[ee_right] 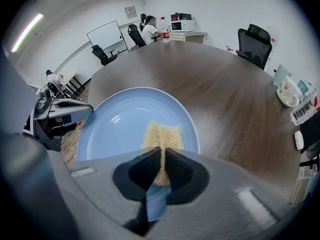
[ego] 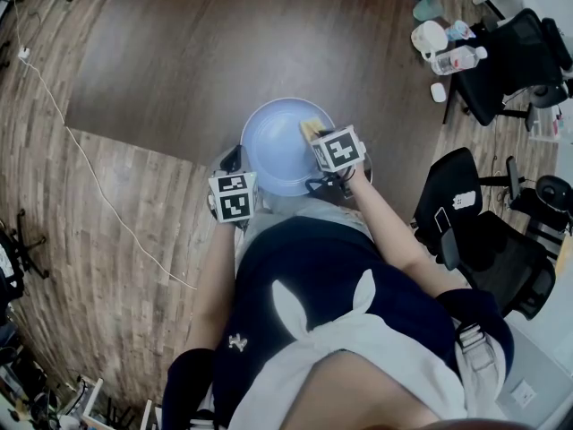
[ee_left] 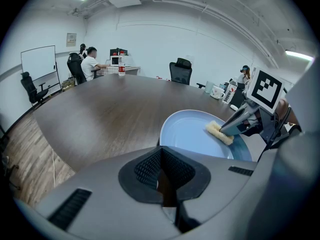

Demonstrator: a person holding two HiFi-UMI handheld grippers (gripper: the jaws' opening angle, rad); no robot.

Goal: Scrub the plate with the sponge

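Two grippers are working on round, smooth, pale-blue plate (ee_right: 125,124) sitting near front edge of dark wood-grain table (ee_right: 215,84). Your right gripper (ee_right: 162,160) is pinching coarse yellow sponge (ee_right: 162,134), which is lying on plate floor toward right rim. Your left gripper (ee_left: 162,160) is clamping plate's left rim, pads pressing almost together, with rim mostly hiding behind jaw housing. In head view, marker cubes (ego: 234,195) are covering both sets of jaws. Broad tabletop is stretching beyond plate.

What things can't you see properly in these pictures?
Head view: most of the sponge, under the marker cube of the right gripper.
Left gripper view: near rim of the plate, behind the left gripper.
Head view: label on the bottle, too small to read.
All views: plate's underside, facing away.
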